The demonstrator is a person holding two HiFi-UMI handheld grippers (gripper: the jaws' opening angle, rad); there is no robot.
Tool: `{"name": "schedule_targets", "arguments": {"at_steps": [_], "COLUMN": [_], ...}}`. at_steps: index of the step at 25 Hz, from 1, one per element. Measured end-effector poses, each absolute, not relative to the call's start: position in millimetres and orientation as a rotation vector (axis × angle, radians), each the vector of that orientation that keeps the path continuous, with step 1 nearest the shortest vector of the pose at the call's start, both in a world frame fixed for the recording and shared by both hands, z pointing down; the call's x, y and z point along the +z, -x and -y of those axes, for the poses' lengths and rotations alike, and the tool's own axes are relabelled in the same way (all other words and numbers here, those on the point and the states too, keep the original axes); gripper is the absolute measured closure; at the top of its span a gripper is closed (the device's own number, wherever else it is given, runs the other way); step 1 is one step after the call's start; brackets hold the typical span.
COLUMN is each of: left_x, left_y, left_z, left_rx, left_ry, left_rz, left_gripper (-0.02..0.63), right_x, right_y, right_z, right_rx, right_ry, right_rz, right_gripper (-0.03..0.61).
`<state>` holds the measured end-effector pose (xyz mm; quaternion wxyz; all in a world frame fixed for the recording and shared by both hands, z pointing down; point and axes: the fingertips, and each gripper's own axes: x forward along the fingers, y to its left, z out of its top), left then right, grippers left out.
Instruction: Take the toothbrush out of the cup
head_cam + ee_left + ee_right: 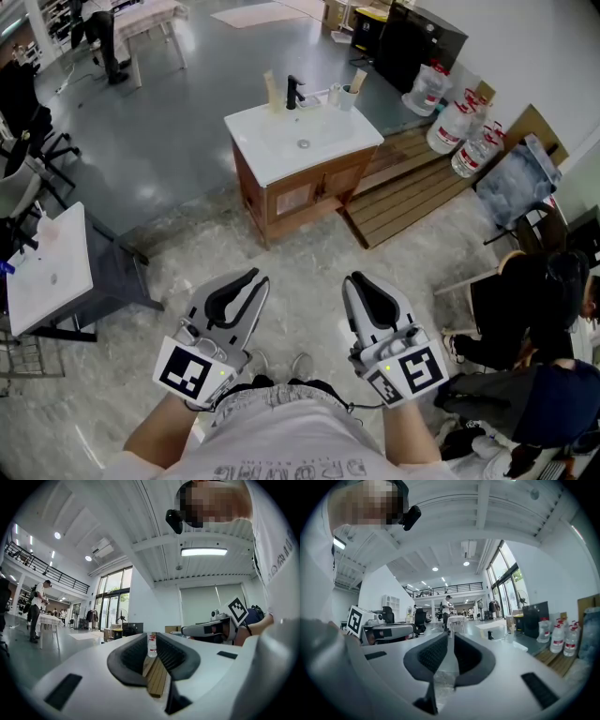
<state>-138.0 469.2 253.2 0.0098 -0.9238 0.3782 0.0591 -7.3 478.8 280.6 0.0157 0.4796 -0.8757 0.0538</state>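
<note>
A white sink vanity (272, 155) with a black faucet (293, 91) stands across the floor, far ahead of me. At its back right corner is a small cup (347, 97) with a toothbrush (357, 80) sticking up out of it. Both grippers are held low, close to my body and well short of the vanity. In the head view my left gripper (249, 281) points forward, and in the left gripper view my left gripper (151, 640) shows a narrow gap with nothing between its pads. My right gripper (360, 281), in its own view (449, 641), is likewise slightly open and empty.
Large water bottles (461, 131) stand by a wooden pallet (412, 187) right of the vanity, with a black cabinet (419, 42) behind. A white table (52, 272) is at the left, and a seated person (548, 300) at the right. Bare floor lies between me and the vanity.
</note>
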Motion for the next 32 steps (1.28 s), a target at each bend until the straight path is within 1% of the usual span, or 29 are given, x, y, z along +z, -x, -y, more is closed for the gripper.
{"name": "schedule_targets", "arguments": {"at_steps": [10,25,32], "left_x": [255.4,253.0,252.4], "left_y": [138.4,143.4,143.8], "left_z": [-467.6,-464.3,-464.0], "left_rx": [0.182,0.177,0.174], "left_ry": [2.879,2.874,2.875], "left_rz": [-1.197,-1.23,-1.233], "left_gripper": [0.506,0.442,0.416], "right_x": [281.8,277.8,279.2], "right_y": [5.2,5.6,4.6], "right_z": [-479.0,-478.8,-479.8], "right_rx": [0.174,0.193,0.206], "right_ry": [-1.491,-1.478,-1.477], "right_rz": [2.736,2.75,2.744], "right_gripper": [0.479,0.428,0.391]}}
